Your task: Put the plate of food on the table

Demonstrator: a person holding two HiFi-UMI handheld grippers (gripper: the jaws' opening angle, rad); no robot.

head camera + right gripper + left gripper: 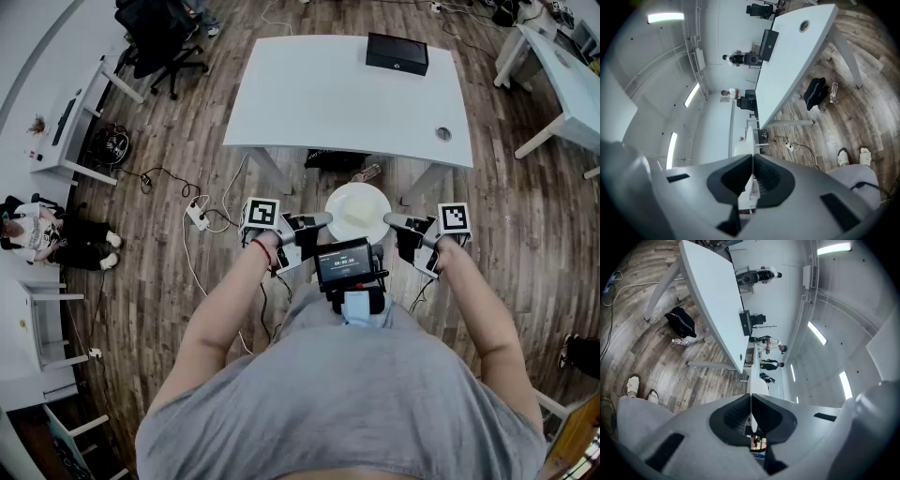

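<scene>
A white round plate (357, 212) hangs level in front of my chest, above the wooden floor and short of the white table (319, 103). A pale piece of food lies on it, hard to make out. My left gripper (322, 221) is shut on the plate's left rim and my right gripper (394, 221) is shut on its right rim. In the left gripper view the plate (753, 385) shows edge-on, pinched in the left gripper (751, 398). The right gripper view shows the plate (746, 140) edge-on too, clamped in the right gripper (752, 158).
A black box (397, 52) sits at the table's far side and a round cable hole (443, 134) at its near right. A dark bag (333, 161) lies under the table. A power strip (197, 217) with cables lies left; an office chair (155, 37) stands far left.
</scene>
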